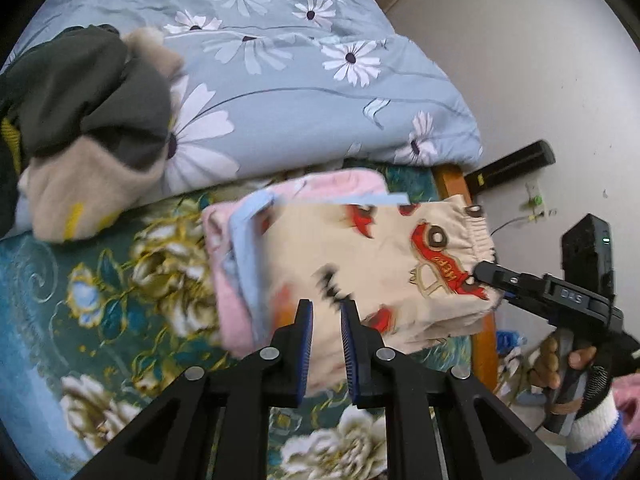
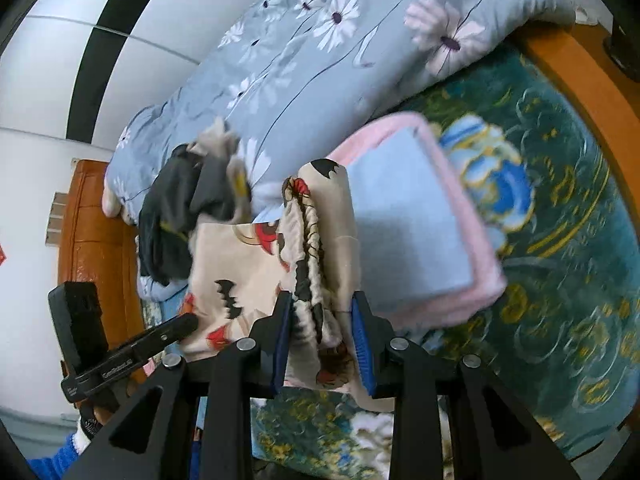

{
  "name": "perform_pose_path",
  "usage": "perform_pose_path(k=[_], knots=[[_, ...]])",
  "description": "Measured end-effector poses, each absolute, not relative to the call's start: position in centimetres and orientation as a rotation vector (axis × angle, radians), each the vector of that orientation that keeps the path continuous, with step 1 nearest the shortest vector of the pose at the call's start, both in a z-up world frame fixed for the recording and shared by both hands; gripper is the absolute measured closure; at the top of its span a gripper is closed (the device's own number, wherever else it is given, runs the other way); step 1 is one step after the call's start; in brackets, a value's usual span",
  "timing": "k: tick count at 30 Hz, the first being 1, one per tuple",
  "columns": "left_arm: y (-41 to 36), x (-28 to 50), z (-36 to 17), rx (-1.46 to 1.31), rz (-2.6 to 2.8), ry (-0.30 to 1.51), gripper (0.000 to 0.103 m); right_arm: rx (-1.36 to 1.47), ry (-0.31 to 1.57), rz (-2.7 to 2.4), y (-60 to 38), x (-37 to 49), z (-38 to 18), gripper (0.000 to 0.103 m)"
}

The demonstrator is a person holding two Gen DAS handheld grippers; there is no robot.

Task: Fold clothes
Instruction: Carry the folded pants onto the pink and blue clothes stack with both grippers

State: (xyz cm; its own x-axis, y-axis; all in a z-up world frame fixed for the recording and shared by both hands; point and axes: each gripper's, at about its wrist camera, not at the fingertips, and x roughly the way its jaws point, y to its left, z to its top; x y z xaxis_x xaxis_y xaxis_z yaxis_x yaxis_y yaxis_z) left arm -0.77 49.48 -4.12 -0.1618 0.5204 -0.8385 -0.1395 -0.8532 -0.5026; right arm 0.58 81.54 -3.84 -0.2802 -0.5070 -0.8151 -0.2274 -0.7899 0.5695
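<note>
Bedroom corner — a bed against pale walls

A teal bedspread with gold-and-white flowers covers the bed, a grey-blue daisy-print quilt bunched along it; an orange-brown wooden bed frame edges the side, and a black vertical stripe crosses the white wall.

Low in the middle of the frame, the right gripper has its two blue-padded fingers on either side of the bunched, elastic edge of cream shorts printed with red cars and black bats. The left gripper reaches in from the lower left, its tip at the cloth's edge. Just right of the shorts lies a folded stack, a light blue cloth on top of a pink cloth. All rest on a green flowered bedspread. A blue daisy quilt fills the top, with dark clothes heaped at centre left.
</note>
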Motion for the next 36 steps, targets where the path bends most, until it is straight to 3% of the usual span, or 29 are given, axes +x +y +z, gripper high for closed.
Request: perform_pose_path(k=[4, 10, 19, 24, 27, 30, 33, 36], knots=[[50.7, -2.4, -6.3, -1.766, 2.057, -0.358, 0.086, 1.800, -0.888, -2.159, 82.8, -2.7, -5.6, 0.073], [49.9, -2.8, -9.2, -1.861, 2.042, -0.421, 0.086, 1.895, -0.821, -2.139, 84.2, -4.1, -8.7, 0.073], [53.0, -3.0, -9.1, -1.830, 2.025, -0.192, 0.085, 1.975, -0.995, -2.140, 86.8, -1.8, -13.0, 0.069], [53.2, -3.8, -10.6, -1.899, 1.996, -0.234, 0.065, 1.959, -0.958, -2.131, 86.4, -1.7, -12.2, 0.068], [52.2, -3.9, -12.0, -1.963, 1.972, -0.339, 0.064, 1.962, -0.982, -2.128, 86.5, -1.7, -12.5, 0.068], [51.6, -3.9, -12.9, -1.987, 1.943, -0.433, 0.064, 1.956, -1.018, -2.128, 86.7, -1.7, -12.7, 0.068], [52.1, -3.8, -13.0, -1.978, 1.948, -0.411, 0.068, 1.954, -1.024, -2.130, 86.6, -1.6, -12.6, 0.068], [52.2, -3.7, -12.9, -1.966, 1.969, -0.405, 0.082, 1.952, -1.029, -2.133, 86.6, -1.6, -12.5, 0.069]])
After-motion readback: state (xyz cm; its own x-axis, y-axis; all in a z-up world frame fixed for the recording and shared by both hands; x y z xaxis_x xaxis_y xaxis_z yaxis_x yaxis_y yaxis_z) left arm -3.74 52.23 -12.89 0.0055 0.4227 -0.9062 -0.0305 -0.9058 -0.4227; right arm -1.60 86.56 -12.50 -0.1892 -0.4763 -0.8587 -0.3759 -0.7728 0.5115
